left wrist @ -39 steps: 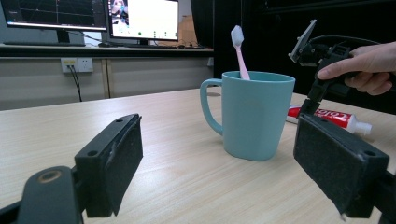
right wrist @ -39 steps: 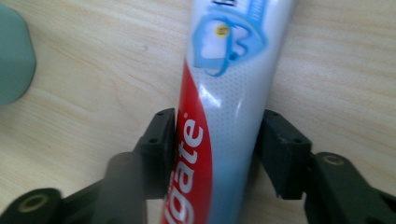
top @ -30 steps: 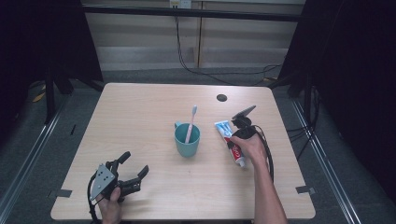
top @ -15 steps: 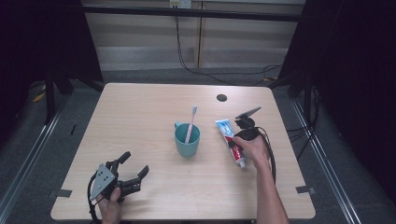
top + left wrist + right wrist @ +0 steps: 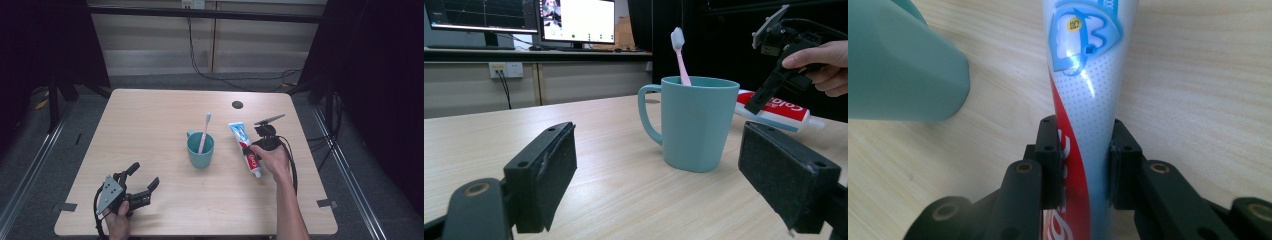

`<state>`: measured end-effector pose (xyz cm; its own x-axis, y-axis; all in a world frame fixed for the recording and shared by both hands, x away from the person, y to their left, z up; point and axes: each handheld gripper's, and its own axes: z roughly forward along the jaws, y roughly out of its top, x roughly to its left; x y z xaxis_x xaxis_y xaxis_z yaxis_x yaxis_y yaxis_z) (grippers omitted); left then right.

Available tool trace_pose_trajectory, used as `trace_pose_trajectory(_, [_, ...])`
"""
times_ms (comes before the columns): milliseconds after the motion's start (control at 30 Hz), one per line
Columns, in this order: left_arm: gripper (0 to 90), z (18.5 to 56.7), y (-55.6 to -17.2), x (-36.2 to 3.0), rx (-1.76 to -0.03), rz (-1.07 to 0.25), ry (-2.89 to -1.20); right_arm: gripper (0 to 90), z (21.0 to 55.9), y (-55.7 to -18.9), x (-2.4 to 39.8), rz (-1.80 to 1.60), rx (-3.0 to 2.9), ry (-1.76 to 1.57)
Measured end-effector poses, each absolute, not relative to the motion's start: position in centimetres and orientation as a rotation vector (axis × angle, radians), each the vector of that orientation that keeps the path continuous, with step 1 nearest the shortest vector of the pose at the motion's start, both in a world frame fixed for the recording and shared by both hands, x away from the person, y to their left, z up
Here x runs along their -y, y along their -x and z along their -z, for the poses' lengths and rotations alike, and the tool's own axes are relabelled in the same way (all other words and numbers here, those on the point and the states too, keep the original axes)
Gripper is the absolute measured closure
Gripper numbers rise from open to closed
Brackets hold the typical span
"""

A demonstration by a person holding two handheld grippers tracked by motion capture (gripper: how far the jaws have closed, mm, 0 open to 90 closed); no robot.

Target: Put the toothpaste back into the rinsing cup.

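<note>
We count two grippers. Right gripper (image 5: 1082, 167) pads clamp one red-white-blue plastic toothpaste tube (image 5: 1083, 95), flat on table just right of one teal ceramic mug (image 5: 200, 149) holding one pink toothbrush (image 5: 204, 131). Left gripper (image 5: 674, 170) gapes wide, empty, well left of mug.

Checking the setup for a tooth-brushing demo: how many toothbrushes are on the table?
1. A pink toothbrush stands in the teal mug at the table's middle, left of the toothpaste tube.
</note>
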<state>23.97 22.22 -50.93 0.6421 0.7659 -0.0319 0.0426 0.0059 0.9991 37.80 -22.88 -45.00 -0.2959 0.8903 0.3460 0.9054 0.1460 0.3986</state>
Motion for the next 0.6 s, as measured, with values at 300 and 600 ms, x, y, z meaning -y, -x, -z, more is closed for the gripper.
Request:
trace_pose_trajectory(300, [15.5, 50.9, -24.0, -22.2, -0.718, -0.65, -1.473, 72.5, 44.3, -37.0, 23.3, 0.981, 2.401, 1.809])
trace_pose_trajectory(600, [15.5, 50.9, -24.0, -22.2, -0.715, -0.649, -1.475, 72.6, 43.3, -36.2, 23.4, 1.159, 2.429, 1.774])
